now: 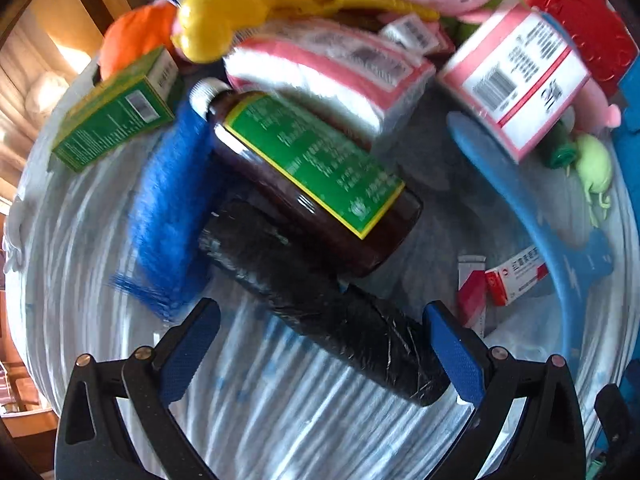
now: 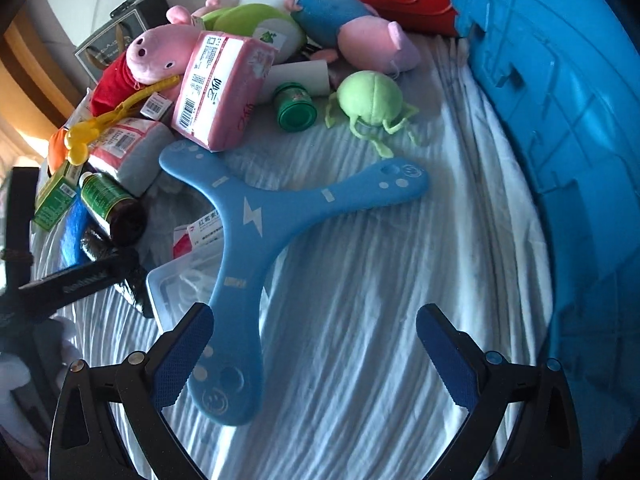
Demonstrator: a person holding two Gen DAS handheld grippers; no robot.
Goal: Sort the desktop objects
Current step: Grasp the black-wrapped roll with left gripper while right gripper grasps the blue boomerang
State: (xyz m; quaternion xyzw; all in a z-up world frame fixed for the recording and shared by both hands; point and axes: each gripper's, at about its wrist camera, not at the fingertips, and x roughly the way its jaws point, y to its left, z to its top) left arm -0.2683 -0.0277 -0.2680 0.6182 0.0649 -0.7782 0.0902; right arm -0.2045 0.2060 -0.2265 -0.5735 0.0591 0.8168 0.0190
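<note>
My left gripper (image 1: 320,350) is open, its jaws on either side of the near end of a black wrapped roll (image 1: 320,304) that lies on the striped cloth (image 1: 280,420). Just beyond the roll lies a brown bottle (image 1: 316,176) with a green label. My right gripper (image 2: 314,354) is open too. One arm of a blue three-armed boomerang (image 2: 256,216) runs down beside its left finger. The black roll (image 2: 94,246) and brown bottle (image 2: 112,204) show at the left of the right wrist view, partly behind the left gripper's black body.
A heap fills the far side: pink tissue packs (image 2: 224,88), a pink pig plush (image 2: 156,54), a green plush (image 2: 370,100), a green jar (image 2: 296,106), yellow tongs (image 1: 248,12), a green box (image 1: 116,110), blue bristles (image 1: 172,208). A blue plastic bin (image 2: 560,120) walls the right; a clear box (image 2: 180,288) lies under the boomerang.
</note>
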